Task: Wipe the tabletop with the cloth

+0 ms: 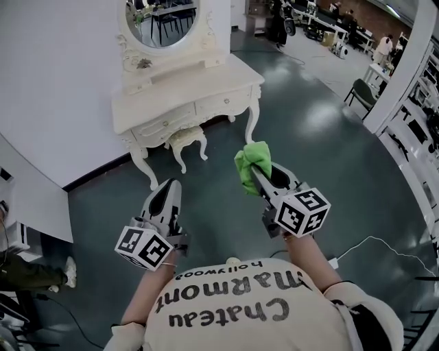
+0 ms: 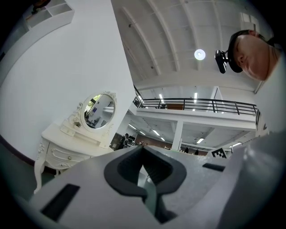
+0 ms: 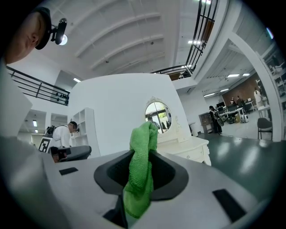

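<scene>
1. The right gripper is the busy one, with its jaws clamped on the green cloth. Its own view shows the cloth pinched into a bunched strip between the pads. The top pokes out past the tips and the rest hangs back toward the camera.
2. The head view gives the part you can't get from there: the cloth is up in the air above the dark green floor. It touches only the jaws and is well apart from the tabletop.
3. The left gripper has its jaws together with the tips meeting, and nothing is between them. The head view mostly shows its back and marker cube, so its own view settles it.
4. Further out, a cream dressing table with an oval mirror stands against the white wall, ahead of both grippers. A small matching stool sits tucked under it, and only the head view shows it.
5. Both gripper views tilt upward. The left one catches the ceiling and a railed balcony, with the dressing table low on the left. The right one shows a person in a white shirt beside white shelves, which no other view has.
</scene>
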`<act>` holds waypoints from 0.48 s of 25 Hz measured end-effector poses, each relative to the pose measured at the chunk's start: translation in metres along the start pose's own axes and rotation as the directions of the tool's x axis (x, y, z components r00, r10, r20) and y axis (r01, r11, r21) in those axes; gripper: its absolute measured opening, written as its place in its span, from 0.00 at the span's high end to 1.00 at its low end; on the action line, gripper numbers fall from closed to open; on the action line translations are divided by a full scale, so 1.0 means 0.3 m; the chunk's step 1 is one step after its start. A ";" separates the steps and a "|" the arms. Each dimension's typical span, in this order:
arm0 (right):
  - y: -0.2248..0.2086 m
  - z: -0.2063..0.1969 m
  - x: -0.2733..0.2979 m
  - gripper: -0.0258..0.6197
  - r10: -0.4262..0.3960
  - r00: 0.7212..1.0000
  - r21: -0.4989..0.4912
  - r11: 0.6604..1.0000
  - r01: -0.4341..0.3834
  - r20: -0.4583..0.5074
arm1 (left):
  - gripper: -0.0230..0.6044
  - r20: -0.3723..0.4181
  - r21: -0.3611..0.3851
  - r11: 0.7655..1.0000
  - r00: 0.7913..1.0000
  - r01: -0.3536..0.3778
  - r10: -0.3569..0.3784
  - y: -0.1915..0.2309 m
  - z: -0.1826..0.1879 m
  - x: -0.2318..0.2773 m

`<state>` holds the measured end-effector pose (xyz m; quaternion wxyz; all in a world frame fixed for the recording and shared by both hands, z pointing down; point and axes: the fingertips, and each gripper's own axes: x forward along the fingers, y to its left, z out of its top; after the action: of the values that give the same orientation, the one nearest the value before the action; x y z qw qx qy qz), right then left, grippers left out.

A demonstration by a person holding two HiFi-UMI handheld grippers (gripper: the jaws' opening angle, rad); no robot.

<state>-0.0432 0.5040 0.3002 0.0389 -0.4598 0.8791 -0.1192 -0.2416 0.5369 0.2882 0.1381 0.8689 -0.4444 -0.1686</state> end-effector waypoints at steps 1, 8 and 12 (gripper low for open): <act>-0.028 0.015 0.022 0.79 0.001 1.000 -0.003 1.000 -0.001 0.002 | 0.95 0.006 0.002 1.000 1.000 0.004 -0.004 0.006 0.006 0.037; -0.211 0.102 0.132 0.79 0.001 1.000 -0.036 0.999 -0.001 0.005 | 0.95 0.066 -0.029 0.999 0.997 0.036 -0.034 0.044 0.022 0.272; -0.299 0.146 0.165 0.79 -0.008 1.000 -0.051 0.999 0.009 0.029 | 0.95 0.089 -0.035 0.999 0.995 0.040 -0.037 0.062 0.015 0.362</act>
<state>0.0078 0.4065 0.2819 0.0392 -0.4662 0.8792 -0.0903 -0.1973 0.4370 0.2730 0.1310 0.8664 -0.4299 -0.2175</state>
